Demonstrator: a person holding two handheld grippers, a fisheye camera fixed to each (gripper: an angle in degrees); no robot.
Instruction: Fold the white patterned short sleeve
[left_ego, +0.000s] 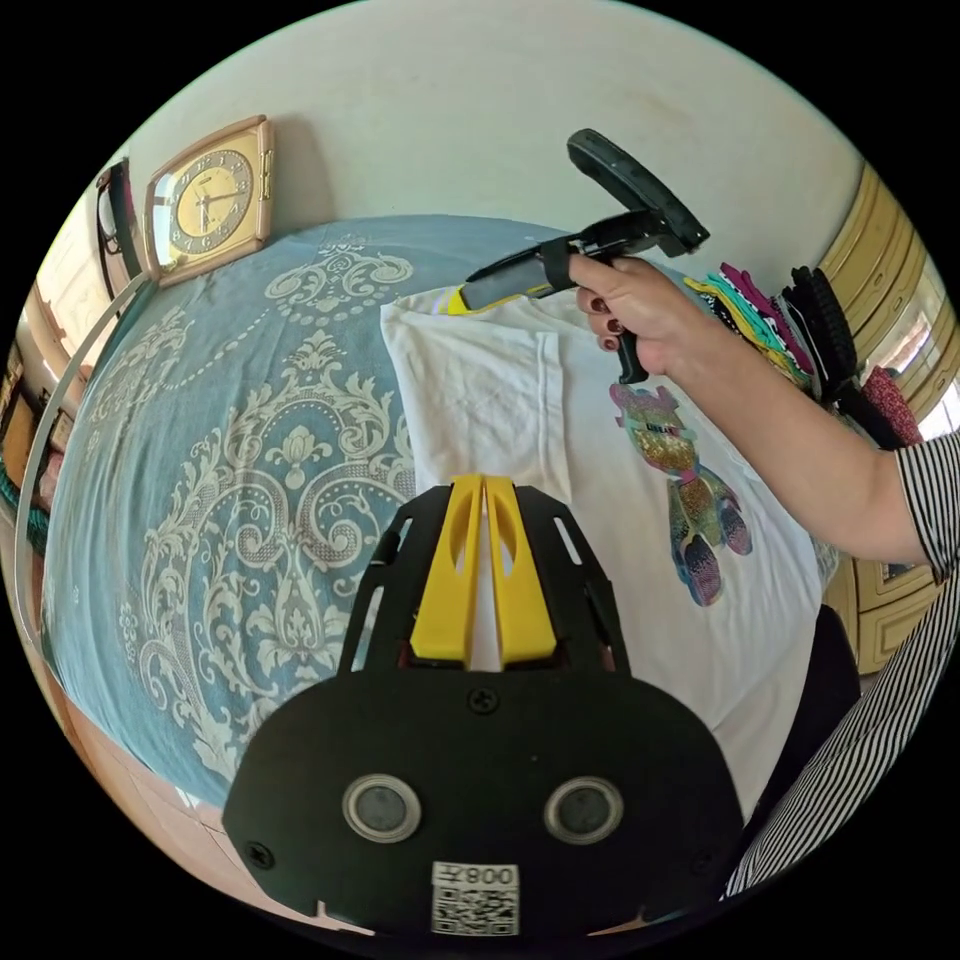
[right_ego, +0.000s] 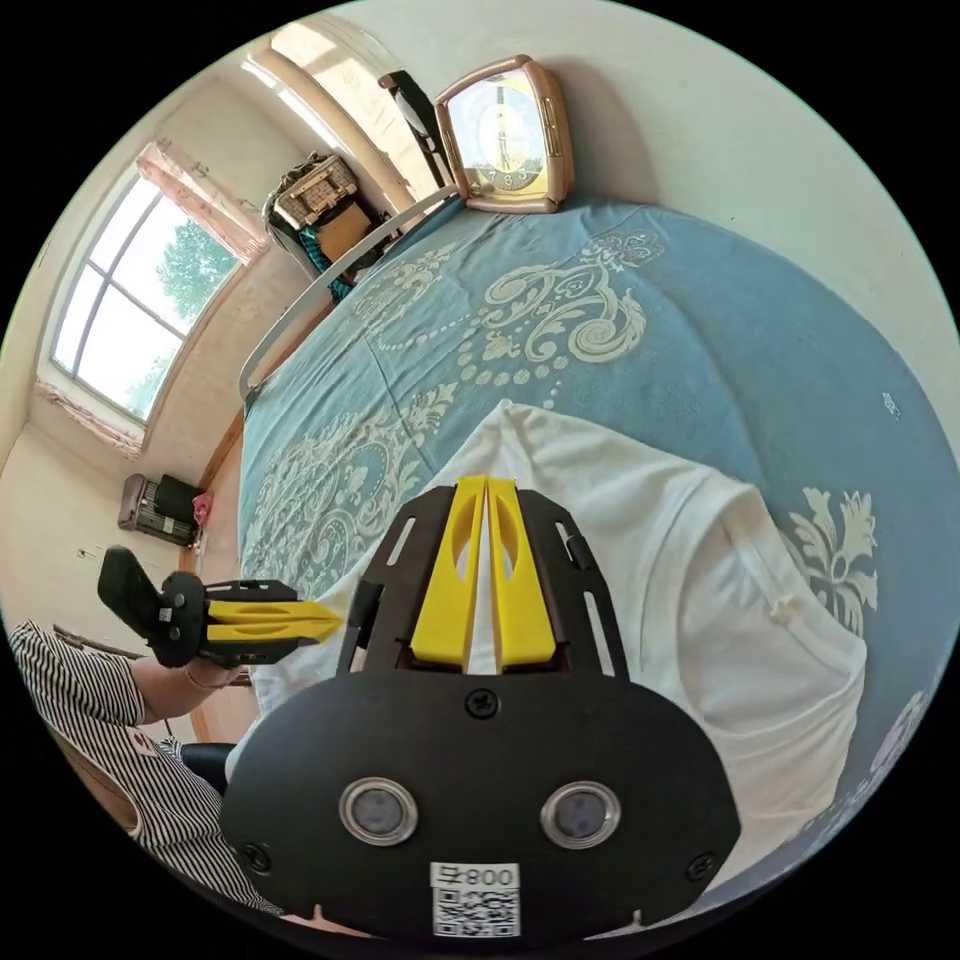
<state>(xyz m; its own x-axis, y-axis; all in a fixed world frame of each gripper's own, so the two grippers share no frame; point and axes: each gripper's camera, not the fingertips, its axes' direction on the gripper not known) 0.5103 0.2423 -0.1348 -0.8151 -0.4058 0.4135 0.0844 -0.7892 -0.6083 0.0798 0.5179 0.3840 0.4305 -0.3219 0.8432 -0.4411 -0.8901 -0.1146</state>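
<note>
Two grippers hover over your white shirt (left_ego: 520, 400) on the blue bedspread (left_ego: 200, 480).
Left gripper (left_ego: 485, 482) and right gripper (right_ego: 485, 482): jaws pressed together, pinching nothing; clock (left_ego: 208, 198) at 10 o'clock.

One white short-sleeve T-shirt (left_ego: 600, 480) with a glittery bear print lies on one blue bedspread (left_ego: 200, 480) with cream scroll pattern. Two black grippers with yellow jaws: left (left_ego: 485, 490), right (left_ego: 470, 297). One pink-framed square clock (left_ego: 208, 200) stands at the bedspread's far edge. One heap of colourful folded clothes (left_ego: 790, 320) sits at its far right corner.

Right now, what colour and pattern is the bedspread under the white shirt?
Blue bedspread with cream ornate scrollwork; clearest in the left gripper view.
</note>
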